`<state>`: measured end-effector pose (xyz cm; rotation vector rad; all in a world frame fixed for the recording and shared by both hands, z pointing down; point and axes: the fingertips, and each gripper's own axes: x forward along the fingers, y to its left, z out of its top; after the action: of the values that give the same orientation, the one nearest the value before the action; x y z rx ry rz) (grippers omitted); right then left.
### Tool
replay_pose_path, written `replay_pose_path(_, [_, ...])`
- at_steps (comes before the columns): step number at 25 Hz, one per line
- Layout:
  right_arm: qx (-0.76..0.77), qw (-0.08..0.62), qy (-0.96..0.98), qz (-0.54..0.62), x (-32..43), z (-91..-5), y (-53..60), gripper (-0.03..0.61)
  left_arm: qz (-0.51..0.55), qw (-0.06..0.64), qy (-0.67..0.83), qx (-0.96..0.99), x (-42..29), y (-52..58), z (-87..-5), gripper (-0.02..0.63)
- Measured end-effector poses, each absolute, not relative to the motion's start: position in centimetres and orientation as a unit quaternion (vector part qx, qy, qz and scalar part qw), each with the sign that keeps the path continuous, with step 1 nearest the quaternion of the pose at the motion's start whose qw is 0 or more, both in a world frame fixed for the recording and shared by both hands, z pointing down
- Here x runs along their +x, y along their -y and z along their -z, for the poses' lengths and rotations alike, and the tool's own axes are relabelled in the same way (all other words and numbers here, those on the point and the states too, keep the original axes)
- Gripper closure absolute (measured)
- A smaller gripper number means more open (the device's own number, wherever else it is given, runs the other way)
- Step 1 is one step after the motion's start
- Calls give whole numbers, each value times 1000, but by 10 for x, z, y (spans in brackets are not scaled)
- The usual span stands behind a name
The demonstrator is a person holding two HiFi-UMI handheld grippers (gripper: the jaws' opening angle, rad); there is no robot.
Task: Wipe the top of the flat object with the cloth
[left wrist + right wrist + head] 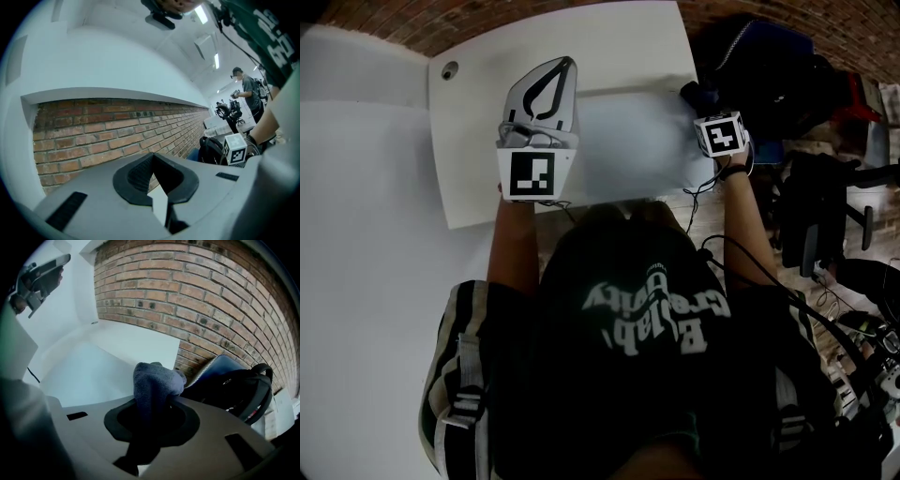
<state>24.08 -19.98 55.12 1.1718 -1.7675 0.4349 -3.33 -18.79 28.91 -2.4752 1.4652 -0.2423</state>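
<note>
Grey cloth [157, 380] pinched btw R gripper [154, 404] fingers | L gripper [153, 164] closed

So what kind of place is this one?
Probably a shared office or lab: a white table against a brick wall, a backpack beside it, and another person standing farther back under ceiling lights.

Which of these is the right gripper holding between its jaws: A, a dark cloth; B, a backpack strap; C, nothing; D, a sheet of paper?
A: in the right gripper view, the right gripper has its jaws closed on a bunched dark cloth.
</note>
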Motion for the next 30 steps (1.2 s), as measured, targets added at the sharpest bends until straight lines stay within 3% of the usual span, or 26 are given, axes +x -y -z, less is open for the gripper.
replay_pose_path(30, [363,552,713,-235,243,-563,-10,520,84,119,-467,-872,-34,174,-308,615])
